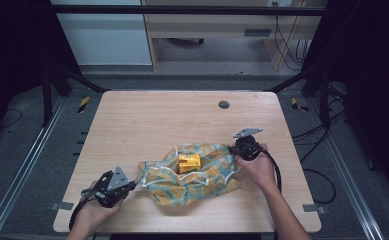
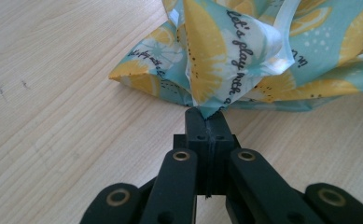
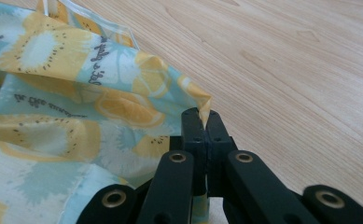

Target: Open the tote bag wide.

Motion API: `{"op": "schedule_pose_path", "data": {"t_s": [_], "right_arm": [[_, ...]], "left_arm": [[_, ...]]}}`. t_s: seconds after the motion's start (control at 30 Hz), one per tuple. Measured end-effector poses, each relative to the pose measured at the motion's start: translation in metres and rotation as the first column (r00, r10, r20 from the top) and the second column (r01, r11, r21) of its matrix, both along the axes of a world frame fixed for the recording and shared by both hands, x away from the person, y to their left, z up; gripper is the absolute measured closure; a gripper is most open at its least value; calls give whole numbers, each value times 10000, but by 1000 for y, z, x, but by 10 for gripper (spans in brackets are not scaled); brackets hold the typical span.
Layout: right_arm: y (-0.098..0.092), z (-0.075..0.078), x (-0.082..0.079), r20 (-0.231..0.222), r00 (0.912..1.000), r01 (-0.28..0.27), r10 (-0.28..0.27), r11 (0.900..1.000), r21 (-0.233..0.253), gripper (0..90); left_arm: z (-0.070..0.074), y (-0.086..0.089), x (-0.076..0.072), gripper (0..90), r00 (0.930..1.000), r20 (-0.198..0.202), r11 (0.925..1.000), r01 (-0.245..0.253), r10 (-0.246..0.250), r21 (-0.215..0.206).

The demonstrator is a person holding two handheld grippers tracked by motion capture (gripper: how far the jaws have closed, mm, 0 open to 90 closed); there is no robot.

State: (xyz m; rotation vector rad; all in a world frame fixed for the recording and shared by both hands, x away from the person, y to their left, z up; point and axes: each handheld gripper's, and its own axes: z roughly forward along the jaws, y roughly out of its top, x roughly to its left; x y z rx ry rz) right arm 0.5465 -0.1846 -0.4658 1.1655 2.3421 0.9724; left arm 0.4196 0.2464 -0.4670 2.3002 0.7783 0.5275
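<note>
Printed bag stretched between left gripper and right gripper, both clamped on its edges; hands low on surface.

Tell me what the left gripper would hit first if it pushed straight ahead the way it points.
The left gripper is already shut on the cloth, so it would push into bunched cloth first. The yellow box lies beyond, roughly in that line, though depth is unclear.

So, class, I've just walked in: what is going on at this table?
A person holds a gripper in each hand and has pinched a lemon-print cloth at opposite ends. The left gripper is shut on one edge, the right gripper on the other. A yellow box sits in the middle of the cloth on the wooden table.
</note>
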Motion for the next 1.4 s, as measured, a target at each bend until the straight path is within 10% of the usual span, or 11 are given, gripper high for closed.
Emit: {"op": "schedule_pose_path", "data": {"t_s": [0.23,0.53,0.87,1.13,1.4], "right_arm": [[-1,3,-11,-9,9998,-178,178,9997,169,872],[-1,24,-20,425,9991,0,-12,9995,302,535],[11,57,-35,965,9949,241,-297,9980,585,375],[24,65,-46,714,9955,585,-625,9967,559,299],[30,55,-50,517,9946,894,-901,9959,152,252]], "left_arm": [[-1,2,-6,900,9999,-138,9995,15,-19,-321],[12,7,-13,701,9992,369,9977,-120,145,-661],[54,18,-2,587,9937,1064,9974,-270,340,-665],[76,-17,44,509,9976,687,9873,0,111,-1591],[66,-62,66,449,9985,334,9896,476,-434,-1357]]}}
